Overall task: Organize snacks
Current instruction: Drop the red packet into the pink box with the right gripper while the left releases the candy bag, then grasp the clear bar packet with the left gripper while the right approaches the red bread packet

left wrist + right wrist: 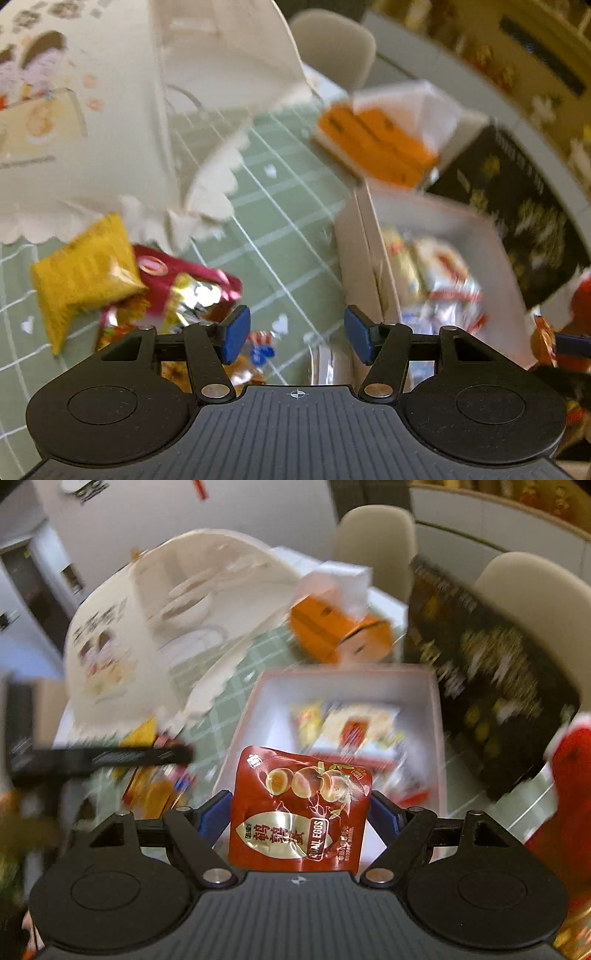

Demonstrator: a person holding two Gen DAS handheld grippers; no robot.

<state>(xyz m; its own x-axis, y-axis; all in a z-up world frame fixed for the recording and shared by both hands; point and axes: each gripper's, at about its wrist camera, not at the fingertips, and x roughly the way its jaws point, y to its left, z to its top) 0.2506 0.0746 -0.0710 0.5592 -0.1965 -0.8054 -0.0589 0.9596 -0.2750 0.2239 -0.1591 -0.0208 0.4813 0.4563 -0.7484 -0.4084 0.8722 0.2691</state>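
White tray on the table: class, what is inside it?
The white tray holds several snack packets, blurred. The red quail-egg packet in the right gripper covers its near end.

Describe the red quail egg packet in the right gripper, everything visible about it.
The quail egg packet is a glossy red foil pouch, roughly square, printed with halved eggs, a gold oval with red characters and "QUAIL EGGS". It looks sealed and slightly wrinkled. It stands upright, face to the camera, clamped at its sides between the blue pads of the right gripper. It hangs over the near edge of the white box holding other snack packs.
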